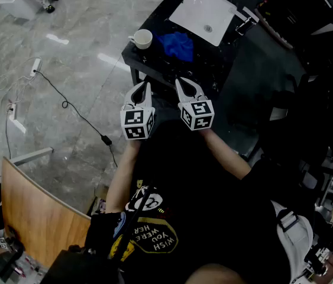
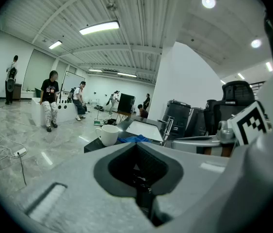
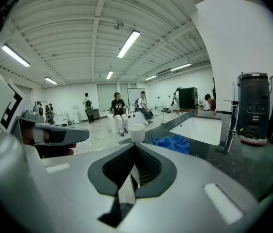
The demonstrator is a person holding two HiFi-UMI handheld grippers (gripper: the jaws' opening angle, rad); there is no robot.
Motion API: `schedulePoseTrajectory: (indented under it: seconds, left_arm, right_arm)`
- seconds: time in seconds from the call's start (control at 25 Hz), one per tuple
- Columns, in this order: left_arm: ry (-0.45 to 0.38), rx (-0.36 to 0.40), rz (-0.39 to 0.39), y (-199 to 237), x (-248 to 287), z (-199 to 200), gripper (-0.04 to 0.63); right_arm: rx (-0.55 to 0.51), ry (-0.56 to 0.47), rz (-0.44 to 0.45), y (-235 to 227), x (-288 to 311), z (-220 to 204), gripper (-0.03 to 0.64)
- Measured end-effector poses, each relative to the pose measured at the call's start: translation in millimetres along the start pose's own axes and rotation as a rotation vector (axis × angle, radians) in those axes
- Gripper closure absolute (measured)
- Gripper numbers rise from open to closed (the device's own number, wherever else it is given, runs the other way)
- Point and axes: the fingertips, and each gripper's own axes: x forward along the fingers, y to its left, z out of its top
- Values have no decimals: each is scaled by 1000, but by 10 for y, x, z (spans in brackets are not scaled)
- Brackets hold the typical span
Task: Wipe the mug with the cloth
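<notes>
A white mug (image 1: 143, 39) stands at the near left corner of a black counter (image 1: 237, 70), with a crumpled blue cloth (image 1: 176, 45) just right of it. Both are apart from my grippers. My left gripper (image 1: 145, 84) and right gripper (image 1: 178, 81) hover side by side short of the counter's front edge, both shut and holding nothing. In the left gripper view the mug (image 2: 108, 134) and cloth (image 2: 132, 139) lie ahead beyond the closed tips. The right gripper view shows the mug (image 3: 136, 132) and cloth (image 3: 171, 143) ahead as well.
A white sink (image 1: 204, 13) with a faucet (image 3: 231, 125) is set in the counter behind the cloth. Dark appliances (image 3: 252, 108) stand at the counter's right. A cable (image 1: 65, 104) and power strip lie on the floor at left, with a wooden chair back (image 1: 36, 212). People stand far off.
</notes>
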Motion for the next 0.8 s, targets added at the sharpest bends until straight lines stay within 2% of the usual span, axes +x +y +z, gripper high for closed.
schedulePoseTrajectory:
  seconds: [0.24,0.8]
  left_arm:
    - [1,-10,-1,117,-72,7,592]
    - [-12,-39,7,274,-173,13,592]
  right_arm:
    - [30,25,-9,76,81,-53,617]
    - [-2,46,-17,166,154,-82,617]
